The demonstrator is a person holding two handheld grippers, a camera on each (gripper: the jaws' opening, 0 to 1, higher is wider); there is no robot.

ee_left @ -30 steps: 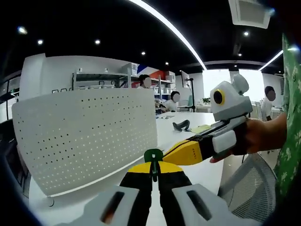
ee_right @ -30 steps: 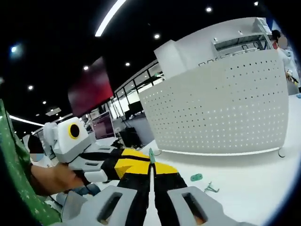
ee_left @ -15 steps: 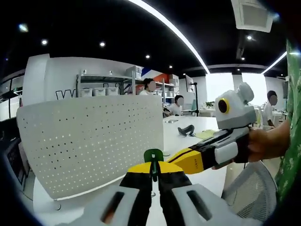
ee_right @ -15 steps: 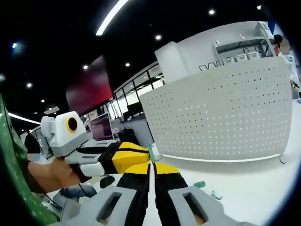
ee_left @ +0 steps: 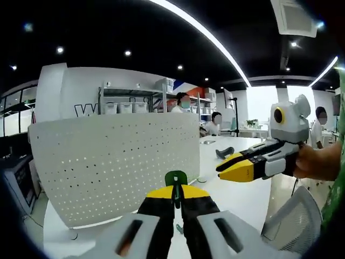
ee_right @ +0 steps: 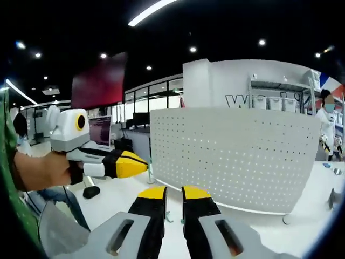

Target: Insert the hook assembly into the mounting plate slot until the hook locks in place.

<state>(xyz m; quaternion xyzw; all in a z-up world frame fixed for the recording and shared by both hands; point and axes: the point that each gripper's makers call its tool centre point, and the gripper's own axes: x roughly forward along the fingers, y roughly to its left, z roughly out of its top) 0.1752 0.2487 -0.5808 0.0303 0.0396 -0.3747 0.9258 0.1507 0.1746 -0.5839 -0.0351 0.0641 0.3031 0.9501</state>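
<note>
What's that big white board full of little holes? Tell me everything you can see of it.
The perforated board is a wide white panel, metal by its look, dotted with regular rows of small holes. It stands upright on the white table, with a small foot at its lower corner. In the right gripper view nothing hangs on it, and no gripper touches it.

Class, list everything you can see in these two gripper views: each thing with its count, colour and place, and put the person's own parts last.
Perforated panel: one, white, standing upright on the table.
Hook piece: one, green, pinched at the tip of the left gripper's fingers.
Table: one, white, under the panel.
Small part: one, greenish, on the table by the right gripper's tips; too small to identify.
Dark object: one, on the far table.
Shelving with bins: one unit, behind the panel.
Mesh chair back: one, white, beside the table.
Left gripper: yellow and black, shut on the hook piece.
Right gripper: yellow and black, fingers apart, holding nothing.
Hand: holding the right gripper.
</note>
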